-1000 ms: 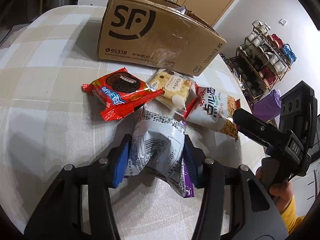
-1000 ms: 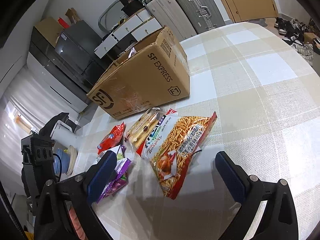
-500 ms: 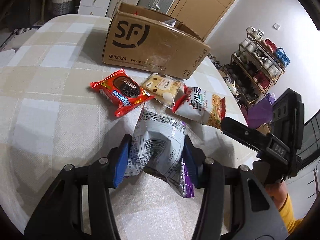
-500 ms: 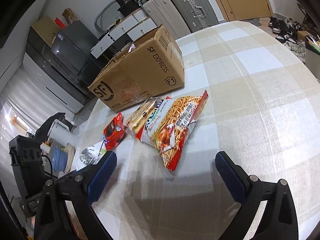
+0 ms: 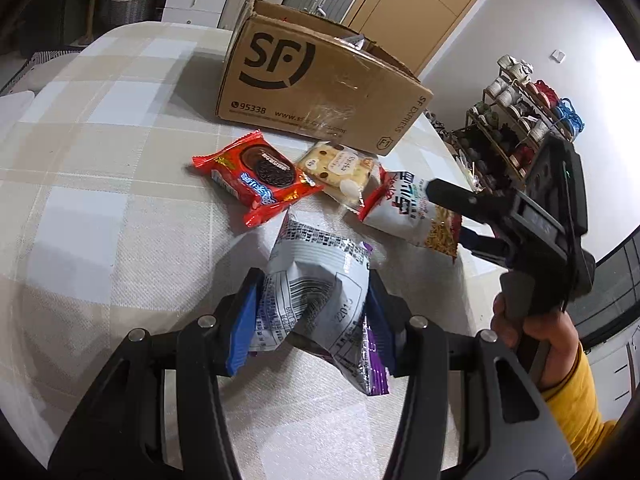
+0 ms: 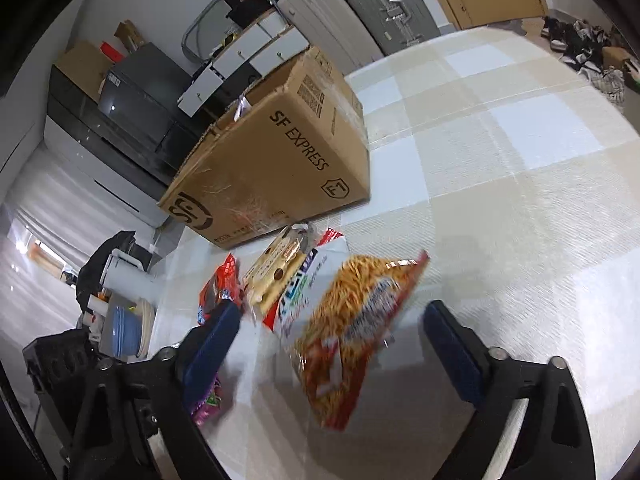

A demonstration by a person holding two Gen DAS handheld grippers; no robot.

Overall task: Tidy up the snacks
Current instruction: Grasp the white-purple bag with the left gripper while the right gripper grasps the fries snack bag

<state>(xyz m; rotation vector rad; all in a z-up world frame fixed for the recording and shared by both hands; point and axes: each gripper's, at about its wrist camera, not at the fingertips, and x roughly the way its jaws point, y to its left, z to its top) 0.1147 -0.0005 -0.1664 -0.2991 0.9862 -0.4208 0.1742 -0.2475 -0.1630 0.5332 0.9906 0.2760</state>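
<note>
Snack bag's (image 5: 316, 292) barcode: left wrist only

A silver and purple snack bag (image 5: 316, 292) stands crumpled, printed back showing, lifted off the checked cloth. Beyond it lie three packets in a row: a red cookie packet (image 5: 256, 178) flat at the left, a clear-wrapped pale biscuit pack (image 5: 340, 166) touching it, and a red and white noodle-snack bag (image 6: 352, 332) at the right. Behind them sits an open-topped cardboard box (image 5: 320, 84) marked SF.
</note>
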